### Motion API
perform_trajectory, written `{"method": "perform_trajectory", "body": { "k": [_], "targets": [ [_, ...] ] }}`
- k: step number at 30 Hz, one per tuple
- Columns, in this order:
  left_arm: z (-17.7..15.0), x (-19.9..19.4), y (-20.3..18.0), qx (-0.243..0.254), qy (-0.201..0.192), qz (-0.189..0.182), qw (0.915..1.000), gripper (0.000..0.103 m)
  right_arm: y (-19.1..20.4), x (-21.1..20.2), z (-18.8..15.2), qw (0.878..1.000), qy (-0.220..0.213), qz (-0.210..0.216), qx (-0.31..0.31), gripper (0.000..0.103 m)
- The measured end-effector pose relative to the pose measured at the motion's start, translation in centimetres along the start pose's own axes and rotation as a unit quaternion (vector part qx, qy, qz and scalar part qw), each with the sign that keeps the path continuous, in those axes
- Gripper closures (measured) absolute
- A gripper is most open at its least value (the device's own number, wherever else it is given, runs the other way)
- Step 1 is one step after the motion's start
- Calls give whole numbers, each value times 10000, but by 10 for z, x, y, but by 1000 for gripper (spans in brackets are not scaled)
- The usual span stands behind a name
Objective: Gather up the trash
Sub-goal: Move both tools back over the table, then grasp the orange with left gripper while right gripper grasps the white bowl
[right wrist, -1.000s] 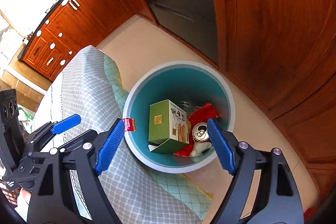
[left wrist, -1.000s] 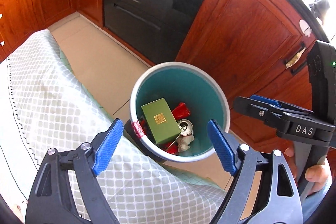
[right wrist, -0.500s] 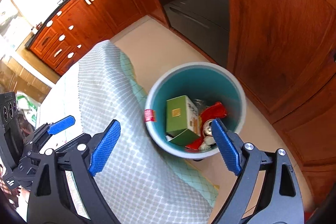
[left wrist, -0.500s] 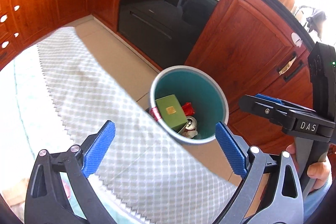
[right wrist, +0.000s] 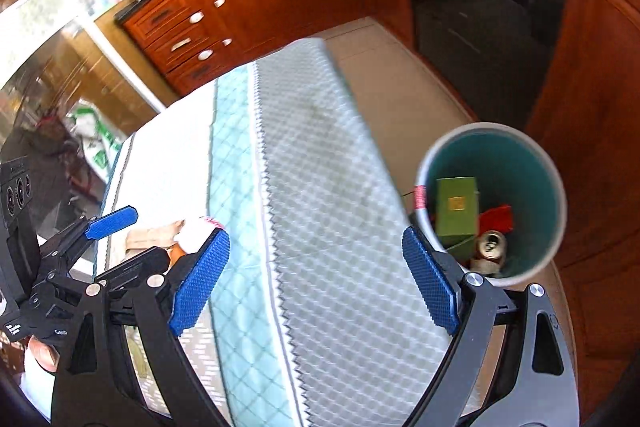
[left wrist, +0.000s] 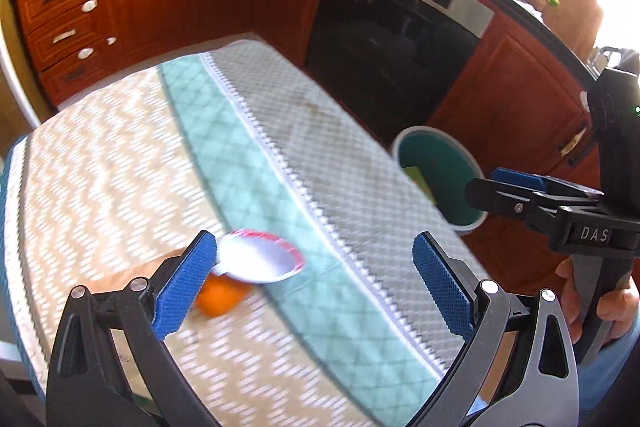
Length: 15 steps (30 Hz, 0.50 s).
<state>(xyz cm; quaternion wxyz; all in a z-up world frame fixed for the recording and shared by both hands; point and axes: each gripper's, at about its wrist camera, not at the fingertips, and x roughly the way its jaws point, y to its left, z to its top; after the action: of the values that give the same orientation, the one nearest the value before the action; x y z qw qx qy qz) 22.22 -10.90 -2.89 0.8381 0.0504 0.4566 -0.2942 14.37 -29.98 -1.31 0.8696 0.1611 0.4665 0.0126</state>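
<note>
White bin (right wrist: 554,187), teal inside, stands upright on the floor just beside the table, holding a green box (right wrist: 456,211), red wrapper (right wrist: 496,219) and crushed can (right wrist: 492,245). On the table: white red-rimmed cup (left wrist: 260,259) tilted against an orange item (left wrist: 220,301), blurred.

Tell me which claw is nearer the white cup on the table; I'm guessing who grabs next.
Left. The left claw hangs open right over the cup, one finger beside it. The right claw is open further toward the bin.
</note>
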Motion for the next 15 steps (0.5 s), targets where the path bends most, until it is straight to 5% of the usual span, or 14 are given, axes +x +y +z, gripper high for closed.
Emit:
{"method": "perform_trajectory", "body": {
  "k": [15],
  "targets": [
    [-74, -22, 93, -448, 147, 321, 9984, 4, 102, 69, -29, 9908, 637, 123, -1185, 19]
  ]
}}
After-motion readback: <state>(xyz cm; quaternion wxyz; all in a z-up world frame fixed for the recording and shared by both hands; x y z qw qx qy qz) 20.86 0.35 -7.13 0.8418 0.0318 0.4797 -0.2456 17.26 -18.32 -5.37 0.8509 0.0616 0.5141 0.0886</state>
